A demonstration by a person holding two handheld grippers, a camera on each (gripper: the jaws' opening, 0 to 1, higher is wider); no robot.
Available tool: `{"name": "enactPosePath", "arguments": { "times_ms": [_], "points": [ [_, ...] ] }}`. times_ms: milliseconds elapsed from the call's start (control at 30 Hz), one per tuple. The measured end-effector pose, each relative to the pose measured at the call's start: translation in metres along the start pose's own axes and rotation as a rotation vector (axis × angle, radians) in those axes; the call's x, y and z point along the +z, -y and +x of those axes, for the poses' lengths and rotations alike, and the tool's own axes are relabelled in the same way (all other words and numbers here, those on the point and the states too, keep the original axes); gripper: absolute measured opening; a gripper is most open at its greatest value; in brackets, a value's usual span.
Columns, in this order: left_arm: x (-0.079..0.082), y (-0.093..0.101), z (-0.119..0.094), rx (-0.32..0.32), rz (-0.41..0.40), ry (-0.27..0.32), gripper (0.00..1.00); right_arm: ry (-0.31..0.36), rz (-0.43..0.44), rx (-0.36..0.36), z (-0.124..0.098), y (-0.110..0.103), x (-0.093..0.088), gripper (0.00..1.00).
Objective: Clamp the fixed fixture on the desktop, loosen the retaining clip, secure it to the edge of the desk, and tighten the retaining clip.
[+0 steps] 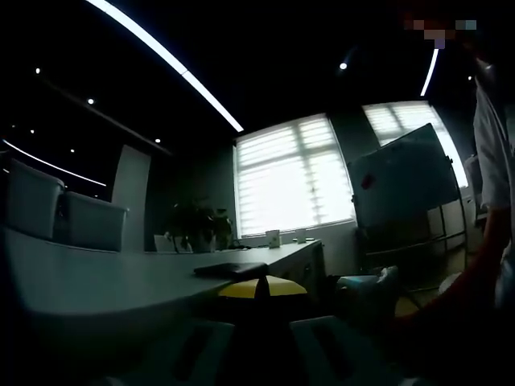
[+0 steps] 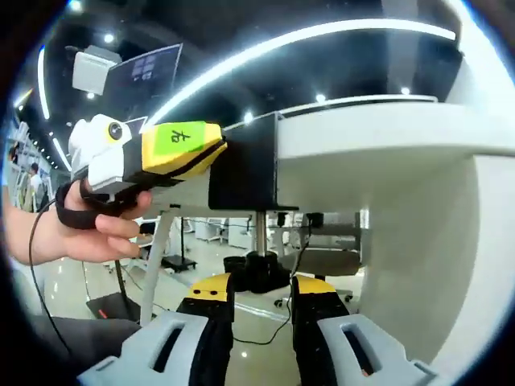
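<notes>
Desk: the white desk runs overhead and to the right in my right gripper view, seen from below its edge; in my left gripper view its pale top stretches away to the far left.
Windows: two bright windows with blinds on the far wall in my left gripper view.
Whiteboard: a whiteboard on a stand, right of the windows, tilted.
Chairs: two pale chair backs at the far left side of the desk.
Plant: a dark leafy plant on the far end of the desk.
Clamp: the black clamp sits on the near edge of the desk, its body against the edge, and its screw rod hangs down from it to a black knob.
Left gripper: my left gripper holds the clamp body from the left, my hand around its handle; in its own view the jaws are too dark, so I cannot tell their spread there.
Label: a green sticker on its yellow jaw carries one character that I cannot read for certain.
Right gripper: my right gripper reaches up from below, jaws narrow, pinching the knob between the yellow tips.
Dark slab: a flat dark thing lies on the desk just past my left jaws.
</notes>
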State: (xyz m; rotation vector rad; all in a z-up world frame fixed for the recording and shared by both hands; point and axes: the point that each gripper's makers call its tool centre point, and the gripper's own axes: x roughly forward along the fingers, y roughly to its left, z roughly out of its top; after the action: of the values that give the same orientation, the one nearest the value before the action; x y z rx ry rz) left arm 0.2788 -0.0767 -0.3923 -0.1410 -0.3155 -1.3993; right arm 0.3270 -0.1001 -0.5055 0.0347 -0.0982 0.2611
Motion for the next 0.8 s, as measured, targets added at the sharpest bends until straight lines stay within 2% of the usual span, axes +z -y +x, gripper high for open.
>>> {"name": "enactPosePath", "arguments": {
  "times_ms": [133,233,333,400,467,567,633,800],
  "points": [
    [0.000,0.000,0.000,0.000,-0.001,0.001,0.01,-0.025,0.019,-0.084,-0.016,0.002,-0.020,0.31],
    [0.000,0.000,0.000,0.003,0.000,0.002,0.01,-0.053,-0.001,-0.106,-0.023,-0.004,-0.025,0.32],
    [0.000,0.000,0.000,0.006,0.002,0.002,0.01,-0.049,-0.093,-0.140,-0.026,-0.010,-0.017,0.34],
    [0.000,0.000,0.000,0.006,0.001,0.002,0.01,-0.021,-0.133,-0.139,-0.024,-0.017,-0.005,0.34],
    [0.000,0.000,0.000,0.006,0.002,0.003,0.01,-0.011,-0.170,-0.169,-0.022,-0.016,0.006,0.34],
    [0.000,0.000,0.000,0.004,0.001,0.004,0.01,0.016,-0.160,-0.214,-0.019,-0.012,0.018,0.34],
    [0.000,-0.001,0.000,0.006,0.000,0.003,0.01,0.075,-0.154,-0.297,-0.021,0.001,0.033,0.34],
    [0.000,0.000,0.000,0.008,0.006,-0.001,0.01,0.069,-0.142,-0.305,-0.008,0.005,0.034,0.34]
  ]
}}
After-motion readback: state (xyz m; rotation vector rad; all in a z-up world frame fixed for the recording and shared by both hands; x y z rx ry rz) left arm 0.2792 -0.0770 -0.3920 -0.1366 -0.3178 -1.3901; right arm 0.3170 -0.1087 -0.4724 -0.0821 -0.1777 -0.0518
